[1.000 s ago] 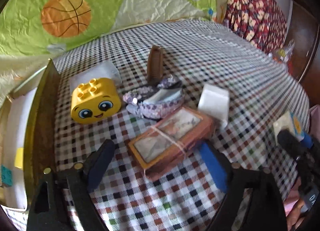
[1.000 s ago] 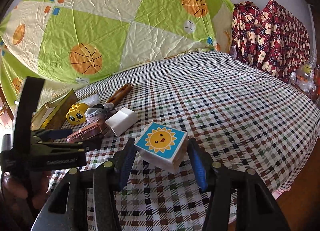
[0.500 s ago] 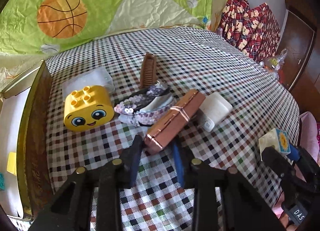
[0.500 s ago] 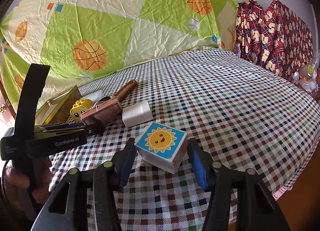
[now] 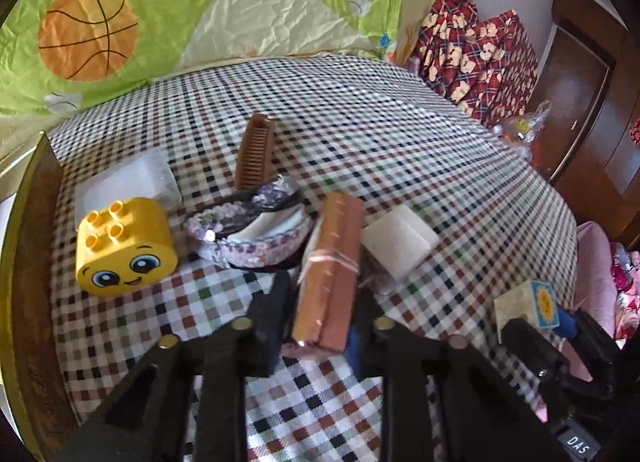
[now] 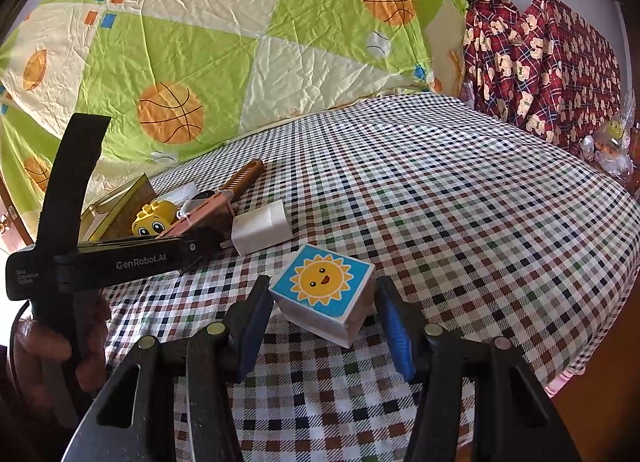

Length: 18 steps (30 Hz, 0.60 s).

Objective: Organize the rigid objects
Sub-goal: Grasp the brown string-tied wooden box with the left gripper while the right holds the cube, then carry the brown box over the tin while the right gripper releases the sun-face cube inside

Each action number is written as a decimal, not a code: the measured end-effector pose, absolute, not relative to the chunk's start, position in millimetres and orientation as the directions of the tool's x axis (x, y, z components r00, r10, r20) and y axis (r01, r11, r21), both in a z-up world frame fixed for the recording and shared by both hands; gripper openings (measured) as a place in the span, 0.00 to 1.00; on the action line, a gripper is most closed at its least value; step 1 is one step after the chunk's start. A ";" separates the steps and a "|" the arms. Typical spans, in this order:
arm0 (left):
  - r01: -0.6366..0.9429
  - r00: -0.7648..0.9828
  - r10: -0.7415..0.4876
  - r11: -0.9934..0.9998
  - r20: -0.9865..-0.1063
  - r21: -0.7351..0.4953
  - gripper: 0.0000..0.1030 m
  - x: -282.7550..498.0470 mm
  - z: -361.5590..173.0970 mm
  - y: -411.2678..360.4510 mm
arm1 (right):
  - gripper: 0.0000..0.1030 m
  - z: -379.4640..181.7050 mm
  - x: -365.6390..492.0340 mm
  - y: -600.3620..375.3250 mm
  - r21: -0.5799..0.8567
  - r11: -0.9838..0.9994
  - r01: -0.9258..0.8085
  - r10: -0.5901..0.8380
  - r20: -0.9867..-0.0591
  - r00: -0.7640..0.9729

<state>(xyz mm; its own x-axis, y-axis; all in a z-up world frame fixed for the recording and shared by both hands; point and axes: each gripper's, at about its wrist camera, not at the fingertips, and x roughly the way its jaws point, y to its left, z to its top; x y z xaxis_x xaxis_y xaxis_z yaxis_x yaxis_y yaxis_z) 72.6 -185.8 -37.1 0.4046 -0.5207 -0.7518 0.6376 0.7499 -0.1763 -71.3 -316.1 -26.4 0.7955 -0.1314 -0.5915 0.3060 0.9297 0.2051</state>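
My left gripper [image 5: 318,316] is shut on a flat copper-pink box [image 5: 330,270] bound with a rubber band, held on edge above the checked tablecloth. It also shows in the right wrist view [image 6: 200,218]. My right gripper [image 6: 320,316] is shut on a white cube with a sun picture [image 6: 324,294], also seen in the left wrist view [image 5: 528,308]. A yellow smiling toy brick [image 5: 124,248], a sequined purple pouch [image 5: 248,230], a brown comb [image 5: 254,156] and a white block [image 5: 400,240] lie on the cloth.
A wooden gold-edged box [image 5: 30,274] stands open at the left edge of the table. A clear plastic lid [image 5: 128,186] lies behind the yellow brick. A basketball-print quilt [image 6: 240,42] hangs behind. The table's right edge [image 6: 592,342] drops off near my right gripper.
My left gripper closed on the copper-pink box, turned it from flat onto its edge and lifted it. The right gripper kept holding the sun cube nearly still.
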 end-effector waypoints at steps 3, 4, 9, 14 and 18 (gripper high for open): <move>0.623 0.381 -0.562 0.743 -0.734 -0.245 0.15 73.8 -37.6 -177.3 | 0.54 -25.7 -71.7 -315.7 0.203 0.929 0.308 -0.134 -0.591 0.796; 0.610 0.381 -0.576 0.744 -0.723 -0.272 0.15 74.6 -37.2 -172.7 | 0.54 -25.4 -72.0 -315.3 0.201 0.929 0.309 -0.137 -0.589 0.796; 0.594 0.406 -0.607 0.743 -0.683 -0.307 0.15 66.4 -31.2 -157.2 | 0.54 -19.0 -74.2 -311.8 0.195 0.929 0.316 -0.153 -0.573 0.805; 0.618 0.445 -0.601 0.743 -0.664 -0.258 0.15 46.8 -19.2 -147.2 | 0.54 -9.0 -73.5 -298.1 0.174 0.939 0.296 -0.156 -0.552 0.819; 0.623 0.477 -0.598 0.747 -0.645 -0.232 0.15 37.4 -8.1 -135.9 | 0.54 -3.0 -70.4 -283.4 0.158 0.950 0.269 -0.144 -0.543 0.828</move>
<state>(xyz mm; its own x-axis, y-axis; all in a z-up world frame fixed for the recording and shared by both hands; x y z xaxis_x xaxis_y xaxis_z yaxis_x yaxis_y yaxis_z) 37.4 -135.9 -8.1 0.4768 -0.5976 -0.6447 0.6228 0.7472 -0.2320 -70.4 -283.4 -3.0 0.8276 -0.1440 -0.5426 0.2689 0.9501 0.1581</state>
